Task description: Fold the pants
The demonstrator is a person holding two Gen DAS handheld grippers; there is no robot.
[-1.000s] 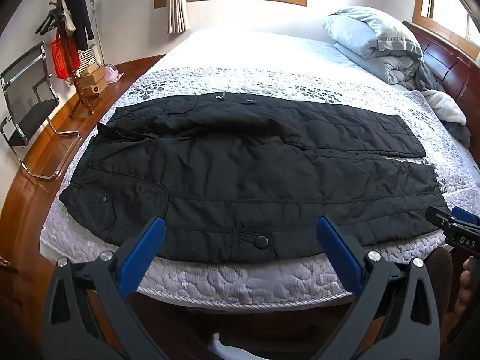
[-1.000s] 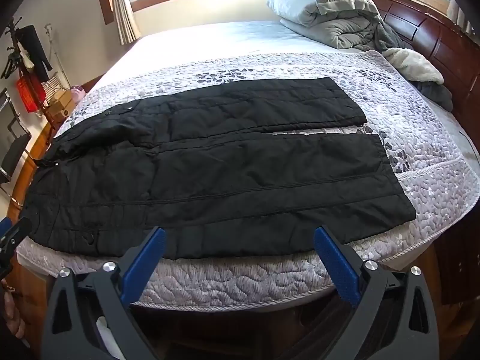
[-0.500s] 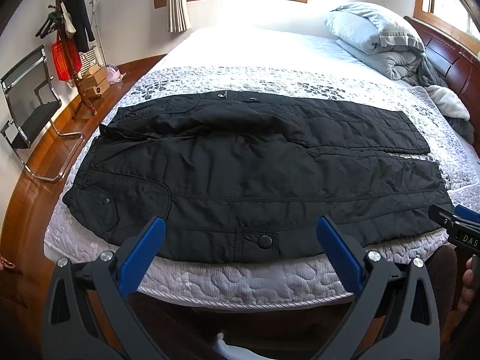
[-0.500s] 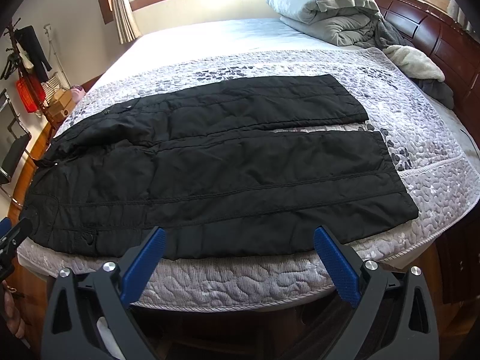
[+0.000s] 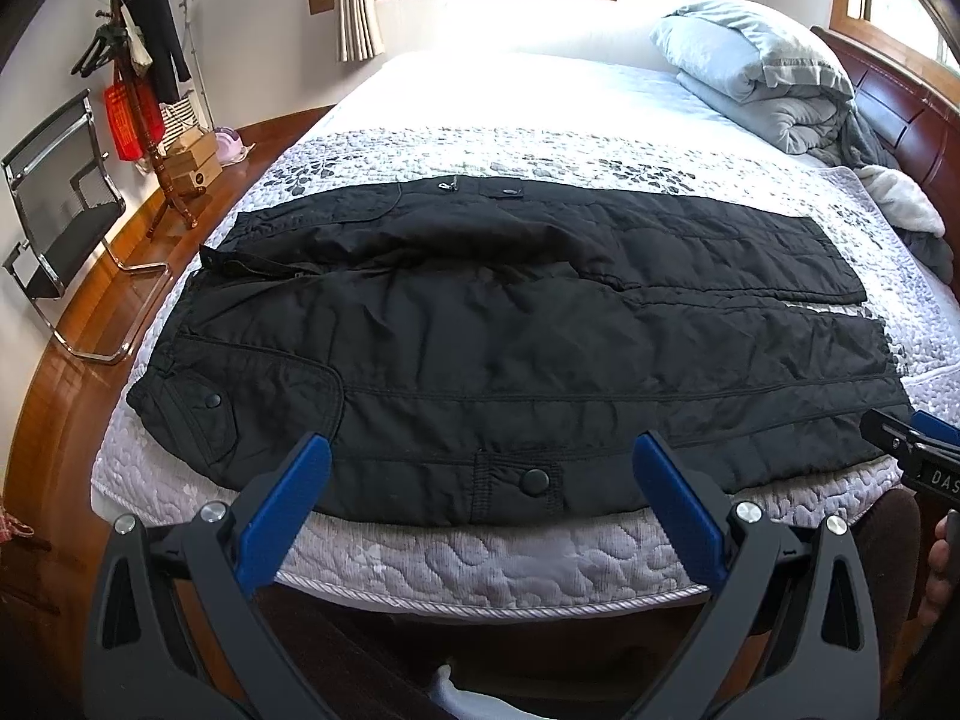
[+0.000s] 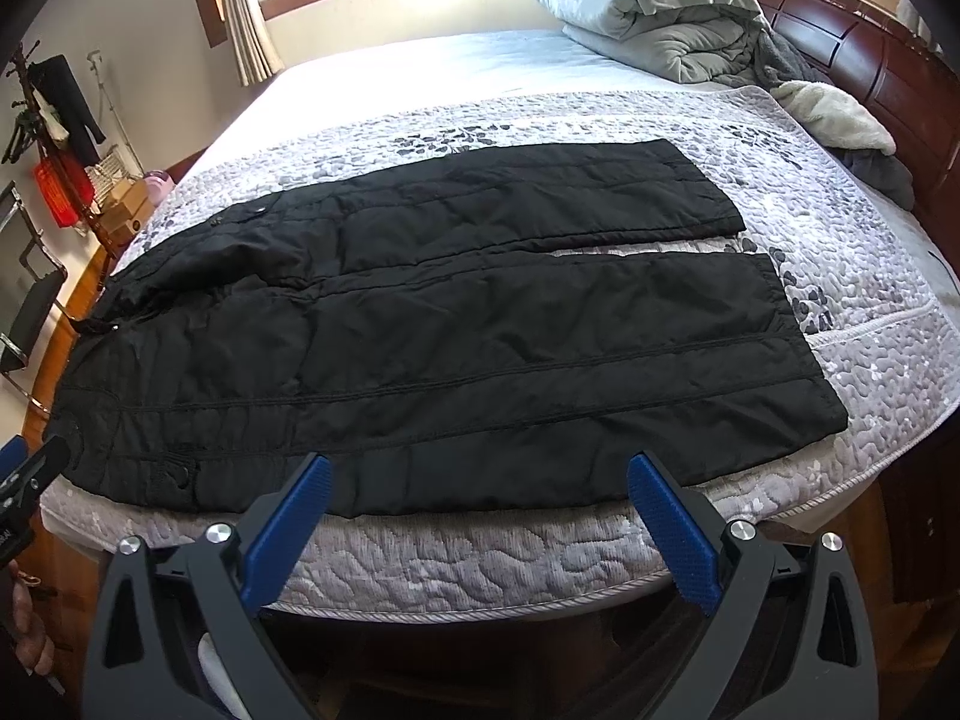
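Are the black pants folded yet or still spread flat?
Spread flat, unfolded. The black pants lie full length across the quilted bedspread, both legs side by side with a gap between the hems. Both grippers are open and empty.

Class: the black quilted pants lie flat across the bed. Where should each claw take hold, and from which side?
Grip the black quilted pants along their near long edge, coming in low from the bed's near side: that edge lies flat, closest to both open claws.

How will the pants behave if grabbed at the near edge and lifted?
The pants look quilted and padded, so probably floppy but bulky, making thick folds. The smooth, faintly shiny shell may slide on the quilt. Both legs lie apart, so the far one will likely trail.
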